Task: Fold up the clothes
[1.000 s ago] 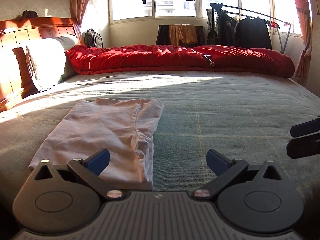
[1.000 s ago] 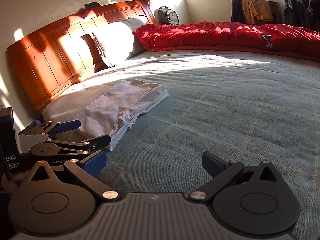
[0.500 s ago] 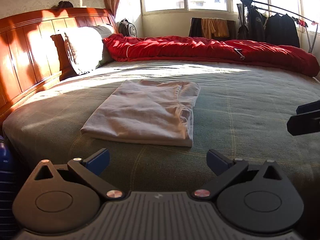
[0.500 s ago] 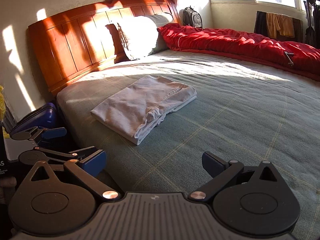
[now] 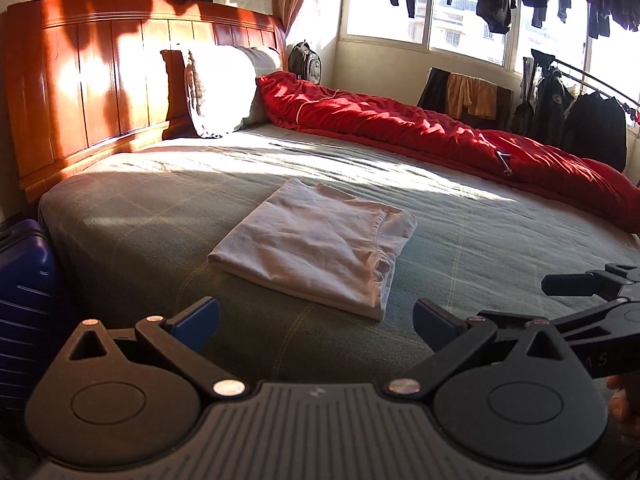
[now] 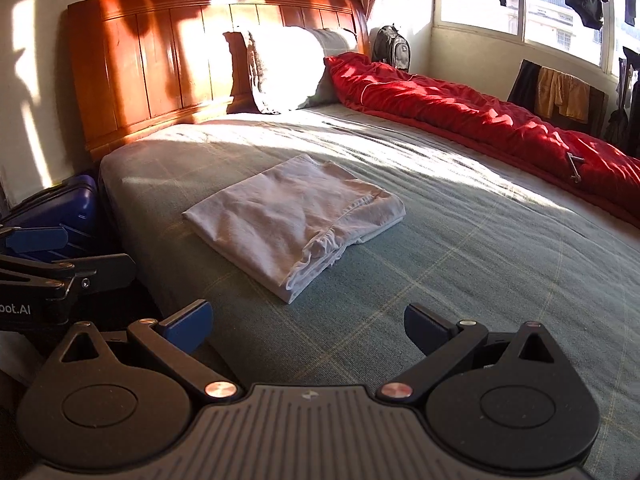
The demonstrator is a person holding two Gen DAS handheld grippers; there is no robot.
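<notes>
While both claws hang back off the near edge of the bed [image 5: 500, 236], a pale folded garment [image 5: 316, 244] lies flat on the green checked bedcover, toward the headboard side and well apart from either claw. The left claw [image 5: 316, 316] is spread wide with nothing between its blue-tipped fingers [image 5: 198, 316], and the right claw [image 6: 308, 322] stands just as wide and just as empty. From the left wrist view the right claw shows at the right edge as dark arms over the bedcover, with part of a hand [image 5: 626, 400] below it. The garment's bunched, layered edge faces the near right, its smooth fold faces the wooden headboard [image 6: 168, 64]. A pillow [image 6: 288, 68] leans against that headboard, a red quilt [image 5: 440, 128] lies rolled along the far side under the window, and a blue suitcase [image 6: 56, 208] stands on the floor beside the bed.
</notes>
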